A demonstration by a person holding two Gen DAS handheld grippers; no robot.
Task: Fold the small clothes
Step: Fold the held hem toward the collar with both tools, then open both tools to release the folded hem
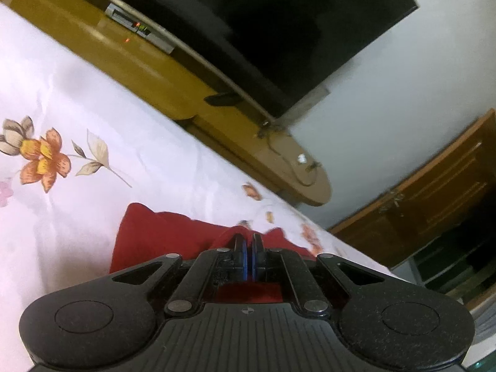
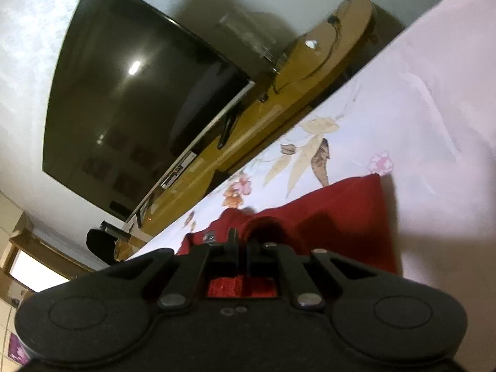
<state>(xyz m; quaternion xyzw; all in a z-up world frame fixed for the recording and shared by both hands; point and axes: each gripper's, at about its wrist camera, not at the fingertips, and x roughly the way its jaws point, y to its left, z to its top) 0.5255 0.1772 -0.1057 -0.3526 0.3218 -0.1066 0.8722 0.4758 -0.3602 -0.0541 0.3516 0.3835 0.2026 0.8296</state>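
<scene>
Where jaws pinch, red garment (image 1: 161, 235) crosswise.

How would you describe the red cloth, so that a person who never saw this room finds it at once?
Start at the big dark television on the wall; below its yellow cabinet lies a white flowered sheet. The red cloth lies on that sheet. It alone is plain, deep red, without print.

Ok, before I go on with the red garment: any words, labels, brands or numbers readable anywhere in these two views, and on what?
No text can be read.
Silver set-top box on the yellow wooden TV cabinet: lit red-green display, too blurred to read.
Black flat television: no brand legible.
Red cloth garment, white flowered bedsheet: no lettering.
</scene>
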